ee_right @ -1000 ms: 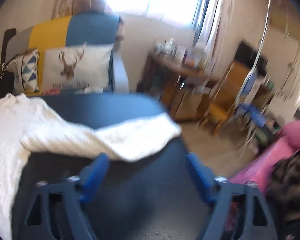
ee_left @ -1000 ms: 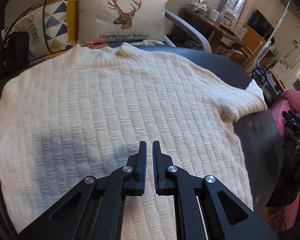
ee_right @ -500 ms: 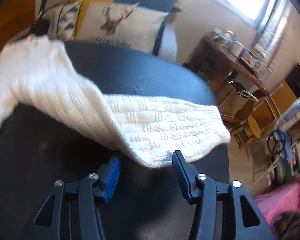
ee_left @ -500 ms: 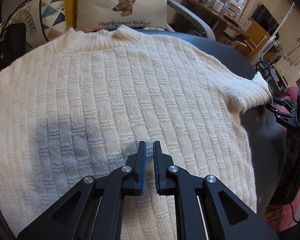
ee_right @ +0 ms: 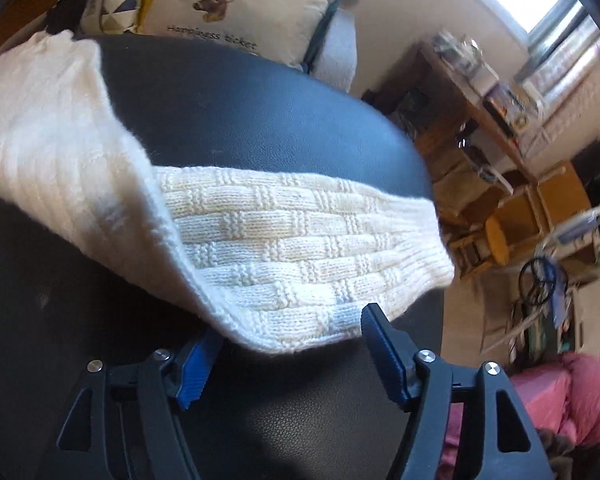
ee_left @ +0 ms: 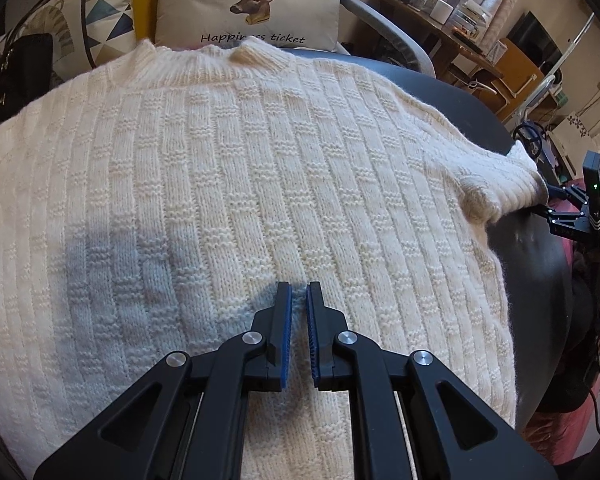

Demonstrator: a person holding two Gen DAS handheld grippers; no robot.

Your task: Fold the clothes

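A cream knitted sweater (ee_left: 260, 184) lies spread flat on a dark leather-topped table (ee_left: 540, 280), collar towards the far side. My left gripper (ee_left: 299, 294) is shut, and its tips rest on the sweater's lower middle. The right sleeve (ee_right: 300, 248) stretches out over the table top. My right gripper (ee_right: 292, 324) straddles the sleeve's near edge, jaws opening. Its left finger is partly hidden under the knit; the right finger (ee_right: 374, 320) stands clear beside it, and the pads do not press the sleeve. In the left wrist view the right gripper (ee_left: 550, 200) shows at the sleeve cuff.
A deer-print pillow (ee_left: 252, 4), a triangle-patterned pillow (ee_left: 100, 20) and a black bag (ee_left: 20, 68) sit beyond the collar. A cluttered wooden desk (ee_right: 480, 92) and stool (ee_right: 500, 240) stand to the right. Pink bedding (ee_right: 560, 392) lies past the table's right edge.
My right gripper came down to the sleeve and rolled; its jaws narrowed, then widened around the sleeve edge. It entered the left wrist view at the cuff. The left gripper stayed shut on the sweater.
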